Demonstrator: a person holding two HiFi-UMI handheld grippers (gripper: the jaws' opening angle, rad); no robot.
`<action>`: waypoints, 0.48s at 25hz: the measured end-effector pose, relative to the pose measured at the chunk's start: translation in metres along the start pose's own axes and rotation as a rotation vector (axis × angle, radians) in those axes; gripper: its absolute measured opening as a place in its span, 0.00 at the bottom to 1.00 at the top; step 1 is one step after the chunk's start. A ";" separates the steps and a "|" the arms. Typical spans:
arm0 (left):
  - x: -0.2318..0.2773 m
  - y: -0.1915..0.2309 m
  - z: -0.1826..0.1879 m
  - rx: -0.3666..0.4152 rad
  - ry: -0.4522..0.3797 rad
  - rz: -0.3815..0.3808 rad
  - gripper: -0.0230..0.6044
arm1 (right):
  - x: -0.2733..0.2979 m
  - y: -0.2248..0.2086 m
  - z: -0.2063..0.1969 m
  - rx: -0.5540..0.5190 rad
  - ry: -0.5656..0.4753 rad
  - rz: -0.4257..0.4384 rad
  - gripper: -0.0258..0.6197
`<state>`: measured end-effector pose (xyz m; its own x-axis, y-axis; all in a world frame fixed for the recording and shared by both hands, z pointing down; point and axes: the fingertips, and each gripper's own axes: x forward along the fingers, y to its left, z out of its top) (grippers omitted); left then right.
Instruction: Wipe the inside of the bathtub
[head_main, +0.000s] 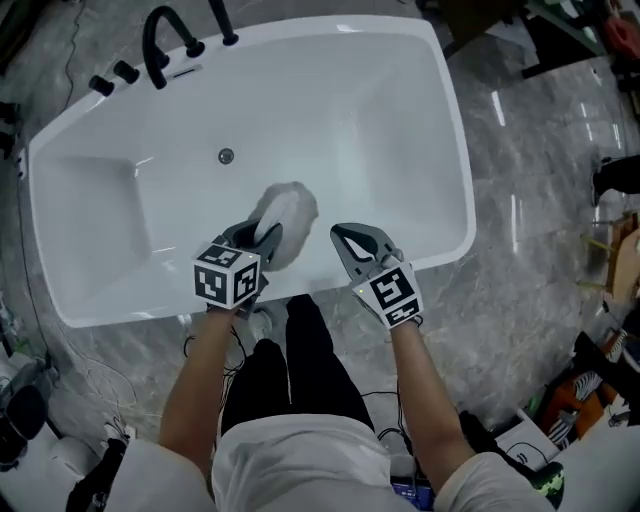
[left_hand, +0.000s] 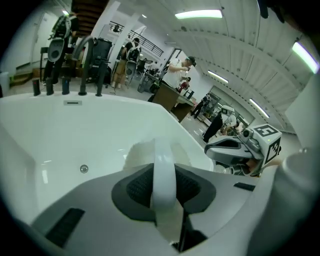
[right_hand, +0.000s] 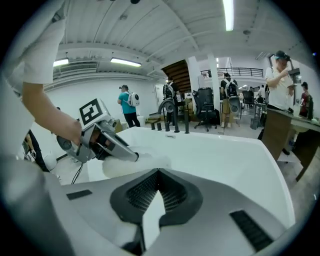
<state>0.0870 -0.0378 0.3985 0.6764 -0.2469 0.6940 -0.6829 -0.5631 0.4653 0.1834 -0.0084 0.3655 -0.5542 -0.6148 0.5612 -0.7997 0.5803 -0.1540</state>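
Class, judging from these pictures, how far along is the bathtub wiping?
Done: the left tool is shut on the white fluffy cloth. In hand: the cloth is held inside the bathtub, by its near wall. Left: the wiping itself; no wiped patch shows. The right tool is shut, empty.

Inside, the bathtub (head_main: 400, 120) is wide open, with only the drain (head_main: 226, 155) on its floor. Black tap fittings (head_main: 165, 45) crowd the far left rim. At the near rim, the cloth (head_main: 288, 212) and the right gripper (head_main: 342, 238) sit close, seemingly apart.
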 end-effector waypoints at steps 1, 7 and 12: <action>-0.017 0.000 0.000 0.002 -0.018 0.008 0.18 | -0.001 0.009 0.009 0.001 -0.013 -0.002 0.07; -0.107 -0.017 -0.006 0.005 -0.109 0.016 0.18 | -0.019 0.061 0.050 -0.005 -0.061 -0.038 0.07; -0.181 -0.031 -0.010 0.030 -0.204 0.025 0.18 | -0.038 0.110 0.076 -0.006 -0.103 -0.089 0.07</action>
<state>-0.0170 0.0324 0.2638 0.7034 -0.4141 0.5777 -0.6937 -0.5772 0.4309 0.0989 0.0382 0.2655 -0.5020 -0.7155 0.4859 -0.8456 0.5240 -0.1019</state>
